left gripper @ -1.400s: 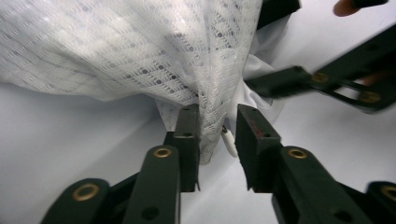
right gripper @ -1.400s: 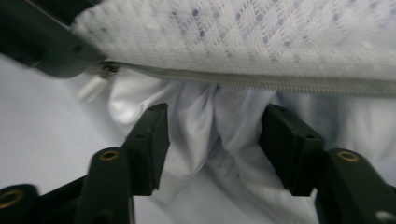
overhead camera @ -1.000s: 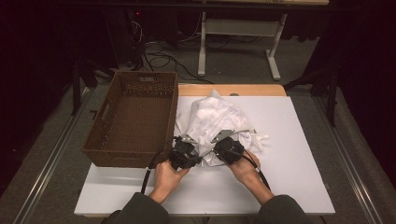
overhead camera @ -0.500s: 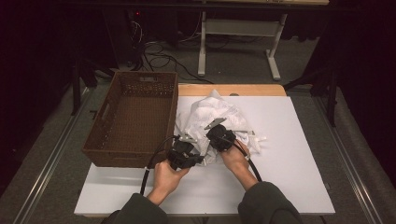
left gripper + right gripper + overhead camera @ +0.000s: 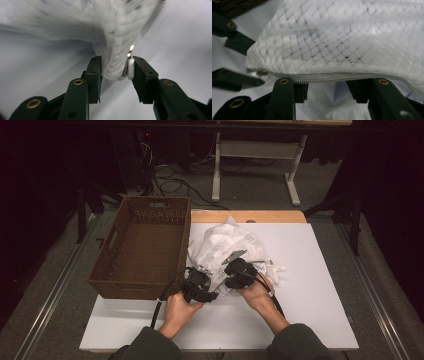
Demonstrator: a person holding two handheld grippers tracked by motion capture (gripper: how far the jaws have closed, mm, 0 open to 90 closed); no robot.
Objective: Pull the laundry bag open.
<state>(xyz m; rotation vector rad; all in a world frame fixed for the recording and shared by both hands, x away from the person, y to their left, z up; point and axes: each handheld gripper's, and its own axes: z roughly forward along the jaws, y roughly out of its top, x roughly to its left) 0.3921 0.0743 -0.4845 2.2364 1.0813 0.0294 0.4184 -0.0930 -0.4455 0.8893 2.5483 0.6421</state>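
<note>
Left gripper [image 5: 113, 72]: jaws partly apart and just opened further, a bunched corner of the white mesh laundry bag [image 5: 117, 32] between them. One pad appears to touch the fabric, the other stands beside the white zip pull [image 5: 130, 67]. No firm clamp on the cloth can be made out.

Right gripper [image 5: 327, 91]: jaws wide and just opened, the bag's zipper [image 5: 342, 77] running across just above the pads and not pinched. The mesh rises beyond it, with the left gripper's black jaws off to the left of this view.

From above: left gripper [image 5: 200, 287] and right gripper [image 5: 239, 270] sit close together at the near edge of the mesh laundry bag [image 5: 225, 242].

Bag: crumpled on the white tabletop [image 5: 310, 270], directly ahead of both grippers.

Basket: a brown wicker basket [image 5: 142, 245] stands just beside the bag, ahead of the left gripper and to its left.

Hands: the person's hands [image 5: 177, 310] hold both grippers, forearms entering from the near side.
</note>
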